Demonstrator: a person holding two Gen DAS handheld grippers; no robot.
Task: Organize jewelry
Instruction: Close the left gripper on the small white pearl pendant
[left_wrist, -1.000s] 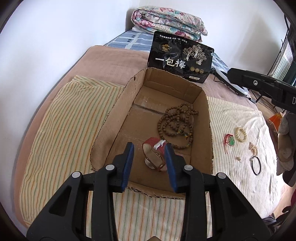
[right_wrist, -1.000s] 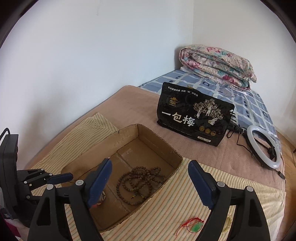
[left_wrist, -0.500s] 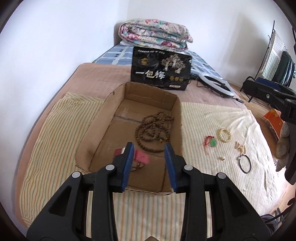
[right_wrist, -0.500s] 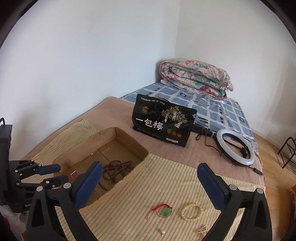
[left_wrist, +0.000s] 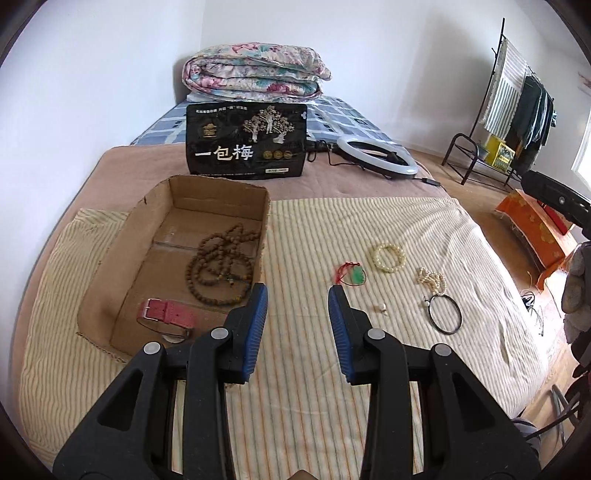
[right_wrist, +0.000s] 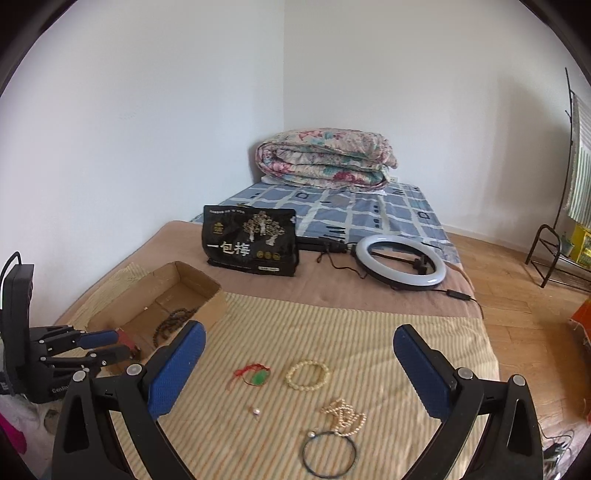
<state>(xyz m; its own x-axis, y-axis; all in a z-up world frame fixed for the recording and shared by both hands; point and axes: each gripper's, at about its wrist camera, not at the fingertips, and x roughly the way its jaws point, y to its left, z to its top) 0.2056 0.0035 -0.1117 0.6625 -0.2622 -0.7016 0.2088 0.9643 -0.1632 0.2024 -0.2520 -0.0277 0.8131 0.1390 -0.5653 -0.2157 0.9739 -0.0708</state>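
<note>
An open cardboard box (left_wrist: 147, 206) lies on the striped cloth and holds a brown bead necklace (left_wrist: 218, 266) and a pink-strapped watch (left_wrist: 166, 314). To its right on the cloth lie a green pendant on red cord (left_wrist: 356, 275), a cream bead bracelet (left_wrist: 388, 256), a pearl strand (left_wrist: 432, 280), a black cord ring (left_wrist: 445, 314) and a tiny bead (left_wrist: 381, 307). My left gripper (left_wrist: 297, 317) is open and empty, just right of the box's near corner. My right gripper (right_wrist: 299, 362) is wide open and empty above the loose pieces, with the pendant (right_wrist: 258, 376), bracelet (right_wrist: 308, 373) and pearls (right_wrist: 343, 417) below it.
A black snack bag (left_wrist: 245, 142) stands behind the box. A ring light (left_wrist: 376, 157) with its cable lies on the brown blanket. A folded floral quilt (left_wrist: 255, 75) sits at the bed's far end. A clothes rack (left_wrist: 513, 103) and wooden floor are to the right.
My left gripper let go of the pink watch into the box, then pulled back and swung right. My right gripper swung right from over the box to above the loose jewelry.
</note>
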